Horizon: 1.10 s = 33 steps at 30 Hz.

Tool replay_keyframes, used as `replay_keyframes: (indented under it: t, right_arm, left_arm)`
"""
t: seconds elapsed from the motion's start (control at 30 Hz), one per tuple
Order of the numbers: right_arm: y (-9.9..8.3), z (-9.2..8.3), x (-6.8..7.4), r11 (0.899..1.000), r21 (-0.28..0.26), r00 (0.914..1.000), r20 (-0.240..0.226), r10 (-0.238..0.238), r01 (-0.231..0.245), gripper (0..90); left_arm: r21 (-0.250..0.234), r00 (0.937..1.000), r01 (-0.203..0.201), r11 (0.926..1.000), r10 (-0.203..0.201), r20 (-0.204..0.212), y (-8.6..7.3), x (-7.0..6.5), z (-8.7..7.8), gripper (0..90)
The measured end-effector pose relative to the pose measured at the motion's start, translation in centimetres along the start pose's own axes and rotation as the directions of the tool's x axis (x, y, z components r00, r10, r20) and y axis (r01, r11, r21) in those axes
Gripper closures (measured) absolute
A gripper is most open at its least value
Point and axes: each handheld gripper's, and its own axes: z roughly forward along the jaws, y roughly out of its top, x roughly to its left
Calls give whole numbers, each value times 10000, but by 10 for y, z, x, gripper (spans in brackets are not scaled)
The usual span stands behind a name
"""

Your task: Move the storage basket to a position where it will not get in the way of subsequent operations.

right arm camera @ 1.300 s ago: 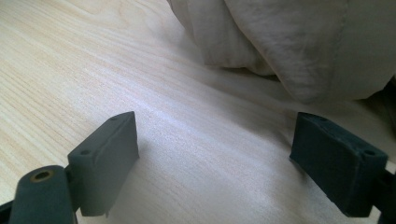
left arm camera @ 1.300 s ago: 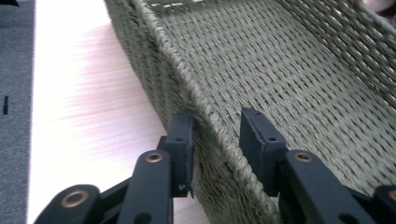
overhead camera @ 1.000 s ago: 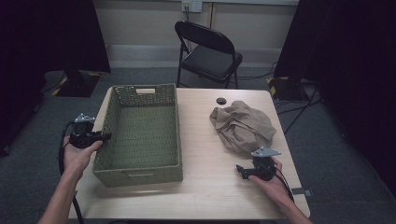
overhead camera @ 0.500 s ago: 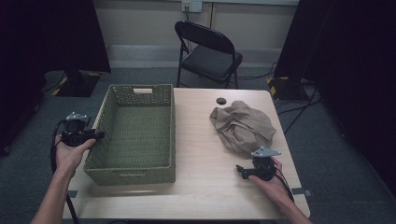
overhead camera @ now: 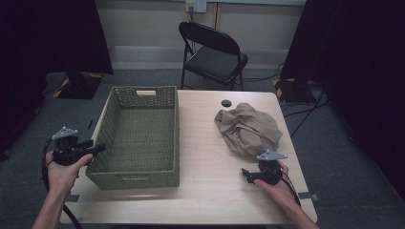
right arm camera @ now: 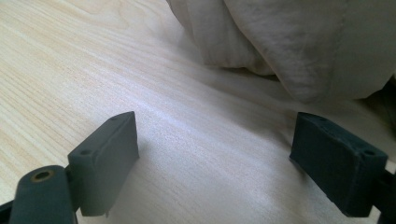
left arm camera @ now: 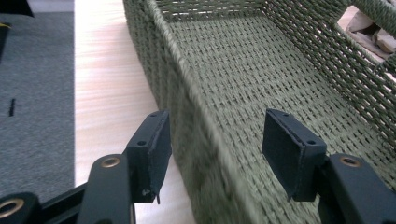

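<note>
While the left gripper [left arm camera: 212, 154] hangs at the worktop's [overhead camera: 210, 191] left edge, its jaws straddle the near long wall of the green woven basket [left arm camera: 289, 70]; they have just been opening, and the pads [left arm camera: 156, 149] stand clear of the wicker on either side, so nothing is pinched. Seen from this gripper, the wall runs straight ahead between the jaws, and the basket's long axis runs with it, from the person's side toward the chair [overhead camera: 212, 50].

At the near right corner, the right gripper [right arm camera: 215, 158] rests low over bare wood with its jaws spread wide and empty. The crumpled tan cloth [right arm camera: 299, 42] lies just beyond its fingertips and slightly to its right, apart from the pads. In the high view the cloth [overhead camera: 248, 129] sits close to the right gripper [overhead camera: 248, 174] and well apart from the left gripper [overhead camera: 98, 149], with the basket [overhead camera: 138, 138] between them. By this layout the right hand is judged nearer for a grasp of the cloth, and the basket lies to its left.
</note>
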Motion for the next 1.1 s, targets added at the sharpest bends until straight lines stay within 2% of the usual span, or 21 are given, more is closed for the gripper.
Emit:
replay_keyframes:
  t: [0.07,0.1,0.17,0.2,0.27,0.3,0.47,0.57,0.83,0.9,0.93,0.97,1.0,1.03,1.1]
  right_arm:
    - [0,0,0,10000,5,10000,-2,10,-10,140]
    - [0,0,0,10000,0,10000,-1,1,-1,140]
    - [0,0,0,10000,3,10000,-5,7,-7,139]
    - [0,0,0,10000,6,10000,-4,10,-10,139]
    - [0,0,0,10000,4,10000,-2,9,-9,140]
    - [0,0,0,10000,3,10000,-2,9,-9,140]
    - [0,0,0,10000,-1,10000,-1,-2,2,140]
    - [0,0,0,10000,0,10000,-1,-1,1,140]
    - [0,0,0,10000,12,10000,-1,16,-16,140]
    - [0,0,0,10000,14,10000,-1,15,-15,140]
    - [0,0,0,10000,11,10000,-2,14,-14,140]
    - [0,0,0,10000,12,10000,-4,15,-15,140]
    - [0,0,1,10000,12,10000,-2,16,-16,140]
    - [0,0,0,10000,12,10000,-3,16,-16,140]
    - [0,0,0,10000,11,10000,-3,15,-15,140]
  left_arm:
    - [-63,9998,-36,10000,35,-187,-3,2,-5,468]
    - [111,10000,-47,9999,47,-20,-5,5,-4,499]
    - [51,9985,294,9996,-296,455,-8,10,-2,517]
    - [82,9975,232,9997,-236,659,-7,10,-1,539]
    - [168,9993,-296,9994,292,251,-3,6,0,653]
    - [383,9989,-472,9981,472,9,0,5,2,673]
    - [460,9992,-337,9984,327,219,3,16,2,683]
    - [578,9987,-487,9971,477,197,4,18,2,683]
    - [767,9992,-386,9963,390,-49,8,34,2,577]
    - [787,9992,-392,9961,399,-70,9,34,1,550]
    - [636,9994,-323,9975,330,-100,9,34,-1,541]
    - [419,9999,-81,9991,85,-106,10,34,-3,489]
    - [203,10000,-11,9998,12,-33,12,33,-6,424]
    - [30,9997,-218,9998,218,57,13,30,-9,393]
    - [-179,9994,-341,9993,340,-73,15,20,-12,380]
